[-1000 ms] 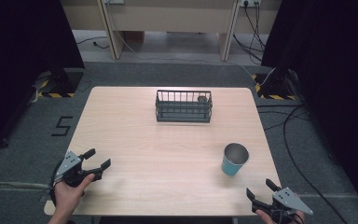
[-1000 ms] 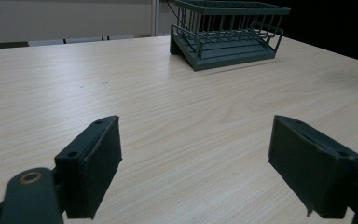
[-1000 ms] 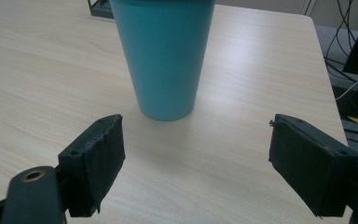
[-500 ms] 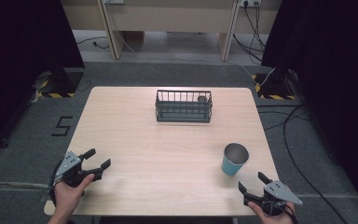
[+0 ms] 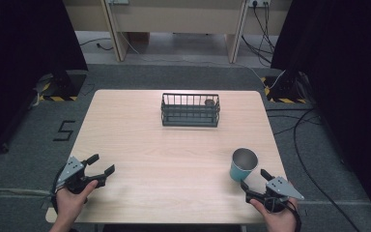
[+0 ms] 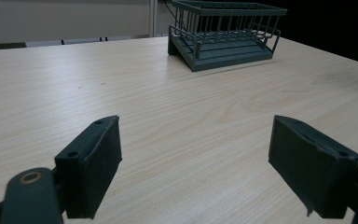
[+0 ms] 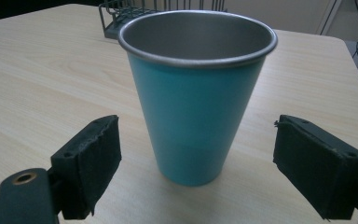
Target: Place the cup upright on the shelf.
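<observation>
High view shows a pale wood worktop [image 5: 174, 145] on grey carpet, dark curtains at both sides and cables on the floor to the right. A dark wire basket [image 5: 190, 109] stands at the far middle of the worktop, with a small object inside its right end. The teal cup [image 5: 243, 164], steel inside, stands upright near the right near corner. The right gripper [image 5: 254, 180] sits just behind the cup, released, jaws spread to either side without touching. The left gripper [image 5: 101, 165] rests released at the near left, nothing between its jaws.
</observation>
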Available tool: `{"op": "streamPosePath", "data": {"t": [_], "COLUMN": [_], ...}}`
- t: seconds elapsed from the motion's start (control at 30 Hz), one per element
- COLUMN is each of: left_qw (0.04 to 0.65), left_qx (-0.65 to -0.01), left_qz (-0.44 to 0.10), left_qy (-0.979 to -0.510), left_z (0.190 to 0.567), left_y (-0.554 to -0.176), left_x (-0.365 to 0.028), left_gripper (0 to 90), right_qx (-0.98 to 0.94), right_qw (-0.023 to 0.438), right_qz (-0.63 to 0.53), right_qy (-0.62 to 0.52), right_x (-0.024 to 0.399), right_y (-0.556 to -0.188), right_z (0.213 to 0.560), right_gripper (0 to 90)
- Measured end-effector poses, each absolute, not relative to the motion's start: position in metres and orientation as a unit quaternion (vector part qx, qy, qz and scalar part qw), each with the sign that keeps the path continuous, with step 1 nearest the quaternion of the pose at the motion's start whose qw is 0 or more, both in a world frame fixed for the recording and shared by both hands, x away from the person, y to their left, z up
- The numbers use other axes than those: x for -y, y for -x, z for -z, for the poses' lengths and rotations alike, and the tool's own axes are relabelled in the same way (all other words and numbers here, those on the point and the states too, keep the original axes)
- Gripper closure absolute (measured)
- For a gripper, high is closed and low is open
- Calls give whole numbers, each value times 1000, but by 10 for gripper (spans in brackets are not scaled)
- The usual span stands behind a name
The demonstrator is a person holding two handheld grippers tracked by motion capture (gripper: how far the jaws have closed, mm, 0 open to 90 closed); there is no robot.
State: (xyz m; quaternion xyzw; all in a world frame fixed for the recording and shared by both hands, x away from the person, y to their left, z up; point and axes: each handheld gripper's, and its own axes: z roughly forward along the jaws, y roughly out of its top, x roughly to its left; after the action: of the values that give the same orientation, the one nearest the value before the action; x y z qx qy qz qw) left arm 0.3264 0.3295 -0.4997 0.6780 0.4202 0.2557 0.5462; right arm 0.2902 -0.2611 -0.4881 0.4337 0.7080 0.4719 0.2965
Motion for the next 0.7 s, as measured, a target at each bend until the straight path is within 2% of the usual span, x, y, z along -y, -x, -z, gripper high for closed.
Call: {"op": "streamPosePath", "data": {"t": [0.7], "left_qw": [548], "left_qx": [-419], "left_qz": [-255], "left_qy": [-678], "left_z": [500], "left_y": [-326], "left_x": [-329], "left_gripper": [165], "right_qx": [-701], "right_qw": [291], "right_qz": [-484], "right_qy": [-435], "right_x": [244], "right_y": [-328], "right_z": [490], "right_gripper": [146]}}
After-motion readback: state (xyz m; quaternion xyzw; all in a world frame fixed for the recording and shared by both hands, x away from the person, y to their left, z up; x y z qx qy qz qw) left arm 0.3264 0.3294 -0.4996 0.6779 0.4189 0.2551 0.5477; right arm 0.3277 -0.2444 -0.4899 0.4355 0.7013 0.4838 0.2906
